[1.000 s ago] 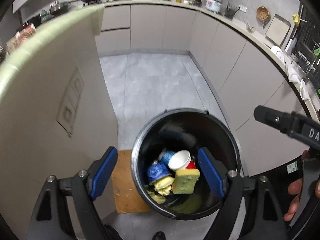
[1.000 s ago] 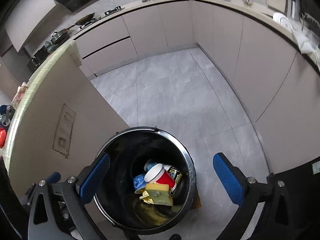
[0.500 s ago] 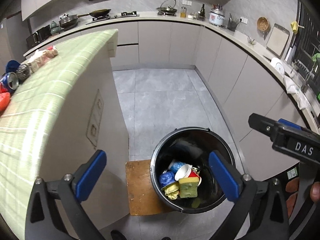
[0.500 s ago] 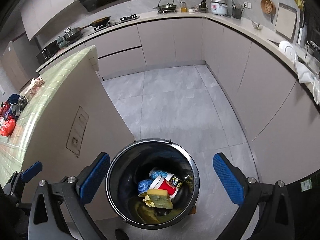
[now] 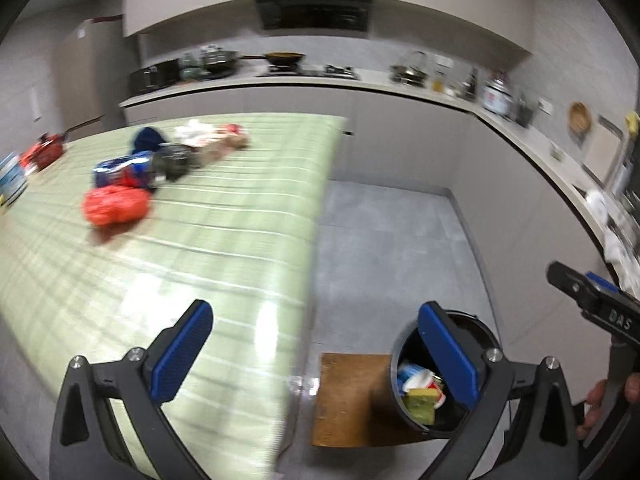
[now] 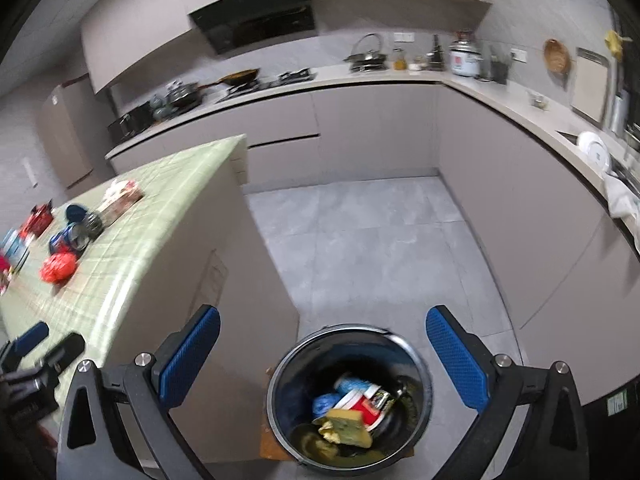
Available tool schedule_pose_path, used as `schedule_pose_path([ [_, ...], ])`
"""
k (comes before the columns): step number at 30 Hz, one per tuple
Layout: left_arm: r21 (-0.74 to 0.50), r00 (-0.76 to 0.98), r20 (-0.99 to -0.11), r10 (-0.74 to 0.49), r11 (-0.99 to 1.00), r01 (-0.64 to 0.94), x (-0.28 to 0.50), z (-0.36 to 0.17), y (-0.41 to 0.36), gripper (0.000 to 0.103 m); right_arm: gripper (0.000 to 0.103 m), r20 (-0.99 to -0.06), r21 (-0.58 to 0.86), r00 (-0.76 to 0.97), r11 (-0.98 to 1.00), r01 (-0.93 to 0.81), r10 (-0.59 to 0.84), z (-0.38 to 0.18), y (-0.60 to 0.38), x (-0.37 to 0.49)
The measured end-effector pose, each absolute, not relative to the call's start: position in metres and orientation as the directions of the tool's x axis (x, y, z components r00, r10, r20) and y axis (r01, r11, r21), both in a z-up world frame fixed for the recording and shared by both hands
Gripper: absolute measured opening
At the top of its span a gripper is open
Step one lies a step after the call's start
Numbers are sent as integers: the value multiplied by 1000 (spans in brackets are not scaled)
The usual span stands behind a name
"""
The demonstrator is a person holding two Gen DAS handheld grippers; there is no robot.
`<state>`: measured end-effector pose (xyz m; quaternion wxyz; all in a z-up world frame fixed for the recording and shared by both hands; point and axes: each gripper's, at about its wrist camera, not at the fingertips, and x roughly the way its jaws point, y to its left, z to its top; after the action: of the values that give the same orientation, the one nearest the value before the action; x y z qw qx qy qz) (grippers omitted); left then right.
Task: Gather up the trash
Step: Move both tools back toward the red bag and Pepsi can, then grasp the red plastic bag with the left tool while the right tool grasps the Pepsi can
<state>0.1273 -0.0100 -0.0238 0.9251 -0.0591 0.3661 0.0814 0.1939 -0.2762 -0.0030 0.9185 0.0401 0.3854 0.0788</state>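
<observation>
Kitchen cabinets and a grey tile floor framed the scene. On the green island top (image 5: 224, 216) the remaining trash lay in a cluster at about ten o'clock in the left view: a red bag (image 5: 116, 206) nearest, a blue can (image 5: 122, 168) just behind it, a dark round piece (image 5: 174, 158) and pale wrappers (image 5: 212, 140) further back. The bin (image 6: 348, 396), on the floor beside the island at about six o'clock in the right view, already held a sponge (image 6: 348, 422), a red cup (image 6: 358, 404) and blue scraps.

Both tools were empty, their jaws spread wide: the left gripper (image 5: 316, 354) over the island's edge, the right gripper (image 6: 322, 358) above the bin. Judged from that, the step in hand was a reach for the next item. The red bag looked the easiest; it would probably crumple, so straddling its middle before closing seemed wise.
</observation>
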Motion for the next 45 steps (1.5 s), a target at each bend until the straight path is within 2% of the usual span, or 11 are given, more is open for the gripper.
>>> schedule_pose_path([
  [9, -41, 696, -675, 247, 929, -369, 93, -19, 77, 103, 103, -682, 193, 657, 946, -260, 320, 16, -192, 195],
  [16, -61, 685, -672, 282, 900, -431, 82, -22, 145, 103, 103, -671, 181, 636, 916, -358, 381, 23, -110, 190],
  [28, -72, 691, -672, 267, 904, -420, 145, -32, 202, 103, 103, -701, 169, 615, 922, -348, 361, 8, -3, 237],
  [37, -95, 652, -727, 218, 908, -409, 207, -54, 240, 103, 103, -736, 188, 586, 934, -304, 339, -10, 44, 300],
  [45, -73, 599, -767, 229, 897, -437, 216, -69, 283, 103, 103, -749, 214, 552, 922, -323, 367, -21, 90, 329],
])
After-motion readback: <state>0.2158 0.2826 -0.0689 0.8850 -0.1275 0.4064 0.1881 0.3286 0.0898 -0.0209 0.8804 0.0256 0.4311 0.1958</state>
